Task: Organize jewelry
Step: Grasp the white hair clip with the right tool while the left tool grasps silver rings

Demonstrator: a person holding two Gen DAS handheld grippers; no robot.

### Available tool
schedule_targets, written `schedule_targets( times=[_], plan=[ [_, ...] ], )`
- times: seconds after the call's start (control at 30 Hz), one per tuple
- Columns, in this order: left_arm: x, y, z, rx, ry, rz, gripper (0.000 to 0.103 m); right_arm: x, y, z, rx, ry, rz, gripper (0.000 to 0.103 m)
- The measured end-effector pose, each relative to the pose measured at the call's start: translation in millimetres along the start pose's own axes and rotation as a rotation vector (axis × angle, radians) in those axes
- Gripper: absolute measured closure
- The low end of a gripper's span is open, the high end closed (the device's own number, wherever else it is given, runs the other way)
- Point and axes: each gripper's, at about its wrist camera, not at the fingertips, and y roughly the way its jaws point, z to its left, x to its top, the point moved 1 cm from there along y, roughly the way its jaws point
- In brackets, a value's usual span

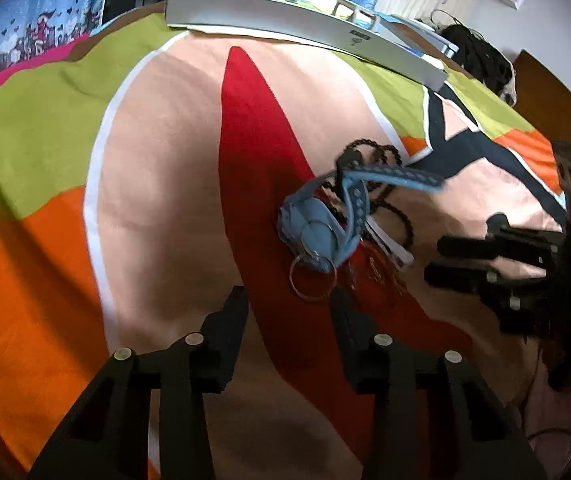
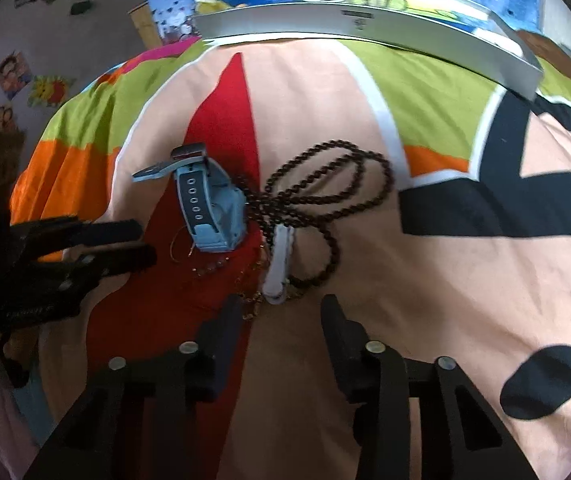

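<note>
Both claws gape wide, gripping nothing, left gripper [image 1: 285, 304] and right gripper [image 2: 281, 312] flanking tangled pile—blue watch [image 2: 209, 208], bead necklace [image 2: 325, 184]—ready to separate.

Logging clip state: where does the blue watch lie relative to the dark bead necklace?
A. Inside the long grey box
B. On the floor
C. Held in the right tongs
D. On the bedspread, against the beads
D: the blue watch lies on the bedspread touching the dark bead necklace; both tongs are open and empty.
</note>
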Motion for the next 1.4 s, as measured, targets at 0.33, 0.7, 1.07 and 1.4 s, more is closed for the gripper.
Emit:
schedule_targets(
  times=[0.33, 0.7, 1.07, 1.4],
  plan=[
    [14, 28, 6, -0.055, -0.022, 0.039, 0.086, 7, 24, 5, -0.017, -0.017, 0.026, 0.08],
    [13, 32, 12, -0.047, -0.076, 0.074, 0.101, 9, 33, 3, -0.029, 0.003, 0.042, 0.08],
    [0, 11, 0, 0.024, -0.085, 0.043, 0.102, 5, 21, -3, -0.01, 0.046, 0.012, 0.09],
    [-13, -32, -18, 0.048, -0.127, -0.031, 0.102, -8, -14, 9, -0.033, 0.011, -0.064, 0.09]
  ],
)
